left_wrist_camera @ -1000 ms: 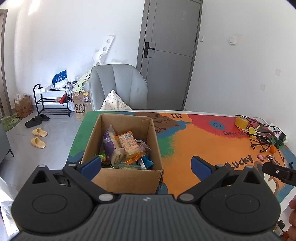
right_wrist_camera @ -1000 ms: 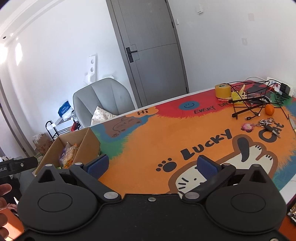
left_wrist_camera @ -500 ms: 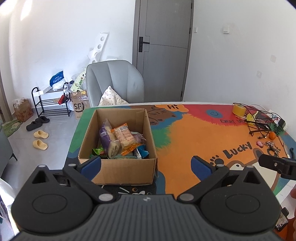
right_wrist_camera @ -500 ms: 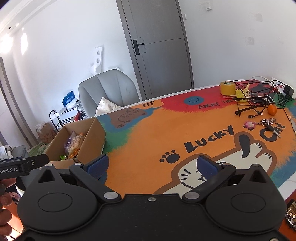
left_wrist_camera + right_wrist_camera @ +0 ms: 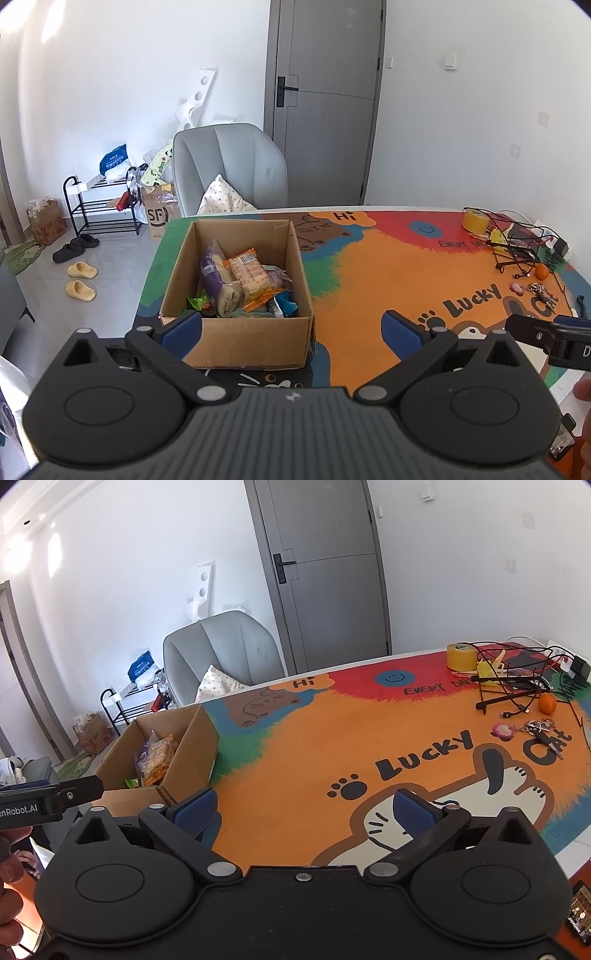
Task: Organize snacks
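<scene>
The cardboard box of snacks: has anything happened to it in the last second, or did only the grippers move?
Only the grippers moved: the left gripper pulled back from the cardboard box, both staying open and empty. The box and its snacks stayed put, as did the clutter at the table's far end.

Looks like somebody's home, a living or spare room. There's a grey padded armchair (image 5: 236,166) with a spotted white cushion (image 5: 221,195), a black metal shoe rack (image 5: 99,206) by the wall, yellow foam slippers (image 5: 81,280) and black shoes (image 5: 74,249) on the tiled floor, a grey interior door (image 5: 325,103), and a colourful cartoon cat table mat (image 5: 369,746).
</scene>
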`<state>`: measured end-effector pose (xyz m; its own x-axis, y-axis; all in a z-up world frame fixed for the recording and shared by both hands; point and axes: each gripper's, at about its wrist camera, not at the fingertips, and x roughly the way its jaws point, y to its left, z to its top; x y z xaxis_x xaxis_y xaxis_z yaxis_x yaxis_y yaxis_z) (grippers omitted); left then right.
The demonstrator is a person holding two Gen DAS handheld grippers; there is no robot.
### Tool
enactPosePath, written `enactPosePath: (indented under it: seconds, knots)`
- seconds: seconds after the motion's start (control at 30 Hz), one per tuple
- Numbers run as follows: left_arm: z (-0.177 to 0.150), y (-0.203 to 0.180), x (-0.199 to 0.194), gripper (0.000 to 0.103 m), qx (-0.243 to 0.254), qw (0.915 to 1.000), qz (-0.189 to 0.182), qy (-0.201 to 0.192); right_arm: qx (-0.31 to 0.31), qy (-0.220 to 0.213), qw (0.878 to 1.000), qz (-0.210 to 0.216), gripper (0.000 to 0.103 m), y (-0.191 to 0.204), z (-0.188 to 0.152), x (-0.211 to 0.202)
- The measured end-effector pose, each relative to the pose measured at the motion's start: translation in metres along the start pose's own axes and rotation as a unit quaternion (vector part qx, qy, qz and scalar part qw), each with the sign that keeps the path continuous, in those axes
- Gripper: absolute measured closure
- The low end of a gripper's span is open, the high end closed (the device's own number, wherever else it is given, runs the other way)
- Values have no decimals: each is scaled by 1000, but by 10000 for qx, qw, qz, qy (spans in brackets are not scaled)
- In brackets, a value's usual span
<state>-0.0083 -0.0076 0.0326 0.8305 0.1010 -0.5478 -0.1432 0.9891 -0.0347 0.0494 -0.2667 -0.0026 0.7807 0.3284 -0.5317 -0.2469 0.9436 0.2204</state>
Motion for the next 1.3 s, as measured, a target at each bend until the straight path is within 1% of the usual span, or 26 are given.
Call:
enactPosePath:
  seconds: [0.33,0.93,1.3]
  knots:
    - [1,0,-3,0,-15,10000,-14,-25,-19,-80,9999,-67,0,0,3,-2]
    - [-1,-1,1,0,26,10000,-53,53,-76,-69,9999,-24,0,4,2,-2]
    - [0,-2,-1,0,34,10000,-73,24,-96,-73,9999,22,0,5,3,-5]
